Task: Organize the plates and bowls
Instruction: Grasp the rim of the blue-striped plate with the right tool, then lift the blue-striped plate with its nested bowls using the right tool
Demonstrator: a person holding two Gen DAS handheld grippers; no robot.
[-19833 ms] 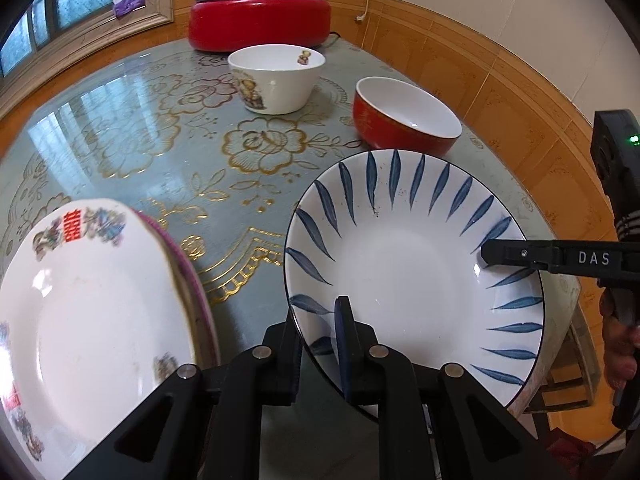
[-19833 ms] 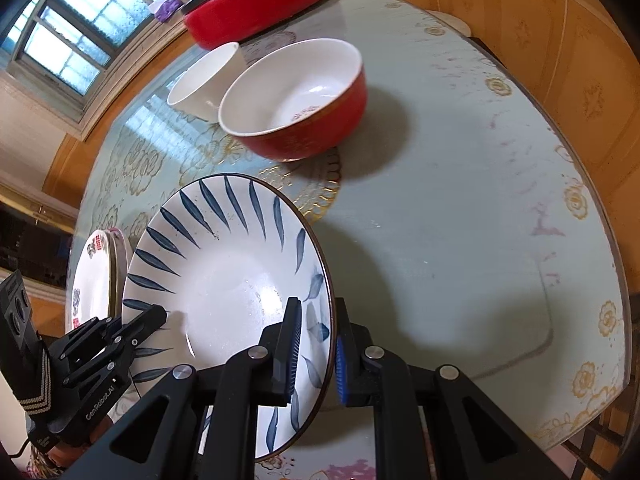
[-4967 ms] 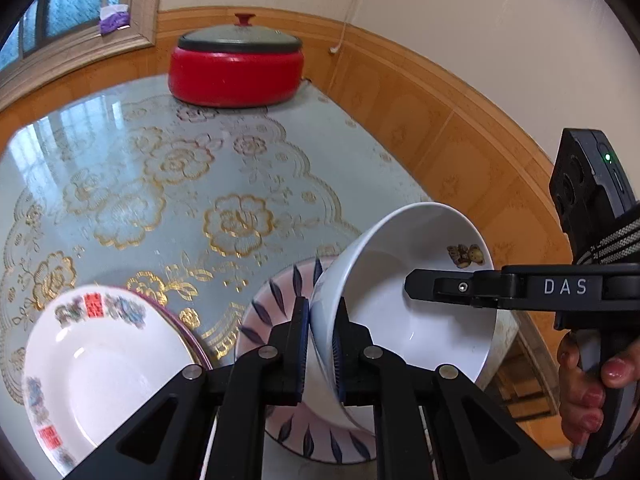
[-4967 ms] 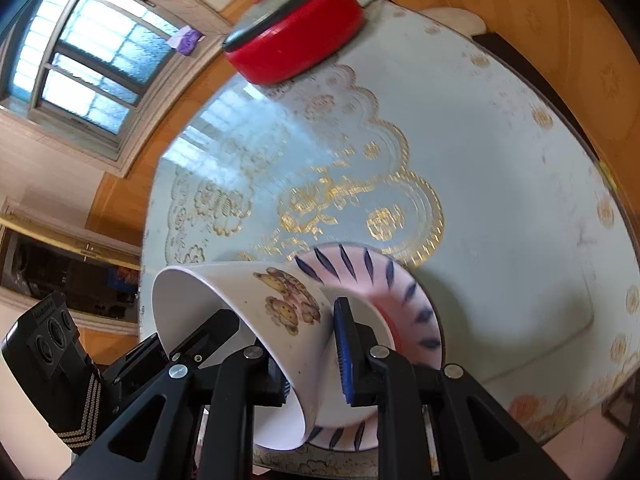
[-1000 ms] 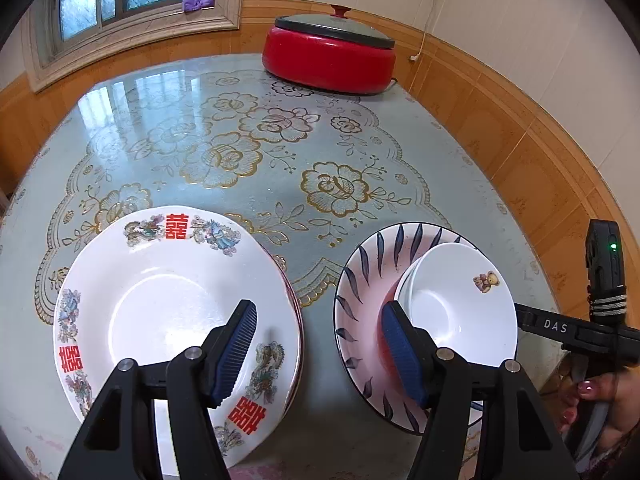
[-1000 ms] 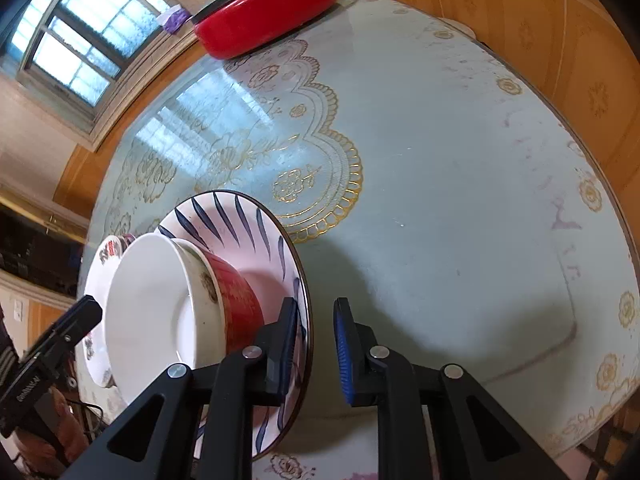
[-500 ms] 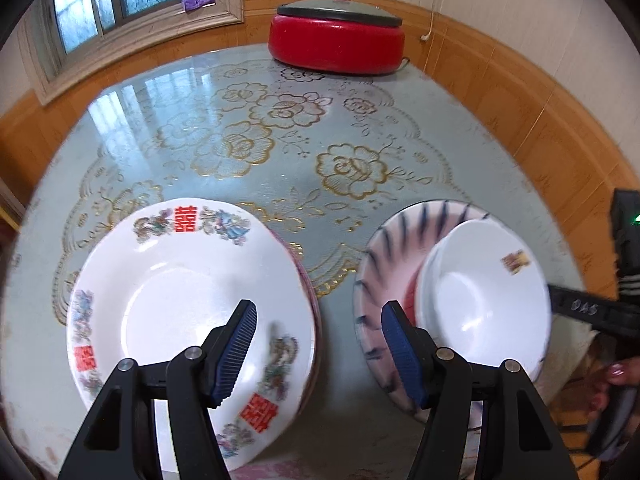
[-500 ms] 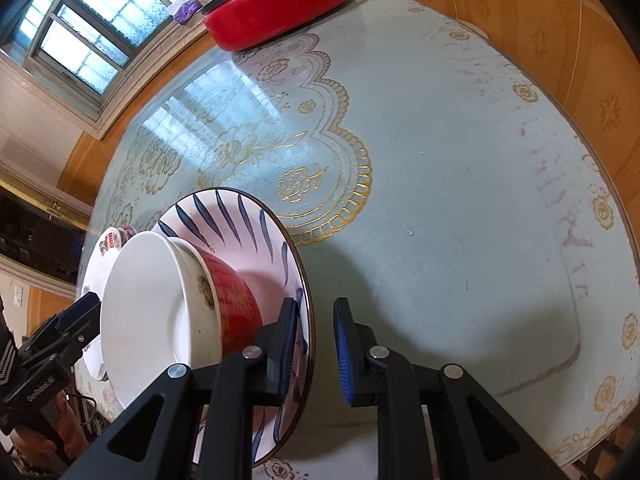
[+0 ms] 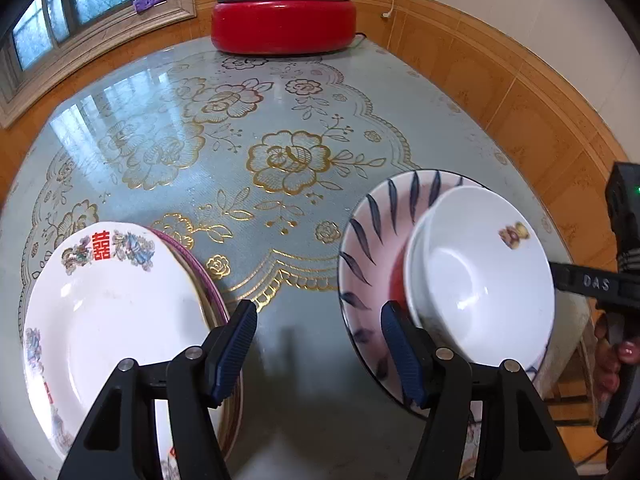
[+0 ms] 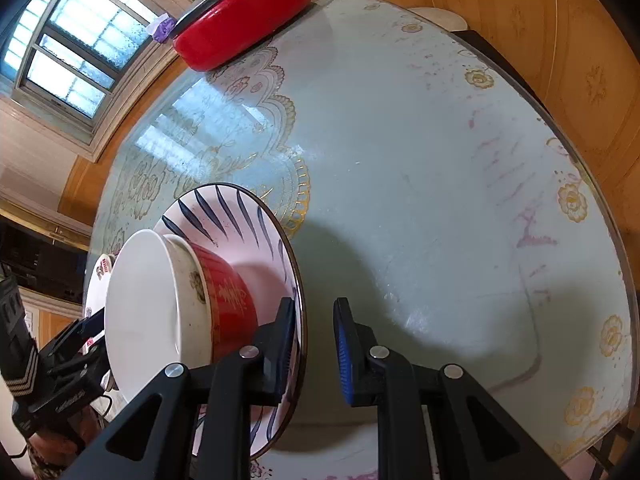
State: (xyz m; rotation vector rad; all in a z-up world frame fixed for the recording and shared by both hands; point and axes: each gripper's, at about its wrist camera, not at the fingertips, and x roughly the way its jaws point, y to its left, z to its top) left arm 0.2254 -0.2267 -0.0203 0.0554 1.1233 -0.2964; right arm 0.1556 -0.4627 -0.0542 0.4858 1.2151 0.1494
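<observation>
A white bowl [image 9: 480, 276] sits nested in a red bowl [image 10: 230, 304], which sits in a blue-leaf patterned plate [image 9: 372, 232] at the table's near right. A stack of white plates with red characters [image 9: 108, 312] lies at the near left. My left gripper [image 9: 320, 348] is open and empty, above the table between the stack and the patterned plate. My right gripper [image 10: 316, 344] is open, its jaws standing on either side of the patterned plate's rim [image 10: 294, 280] without closing on it. The white bowl [image 10: 140, 316] also shows in the right wrist view.
A red lidded electric pot [image 9: 284, 20] stands at the table's far edge, also in the right wrist view [image 10: 240, 20]. The round glass-topped table [image 9: 280, 128] has a gold flower cloth. A wood-panelled wall curves close on the right. A window [image 10: 76, 44] is at the back left.
My left gripper has moved lower and closer to the table, still open. My right gripper stays at the patterned plate's rim, its jaws a little wider apart.
</observation>
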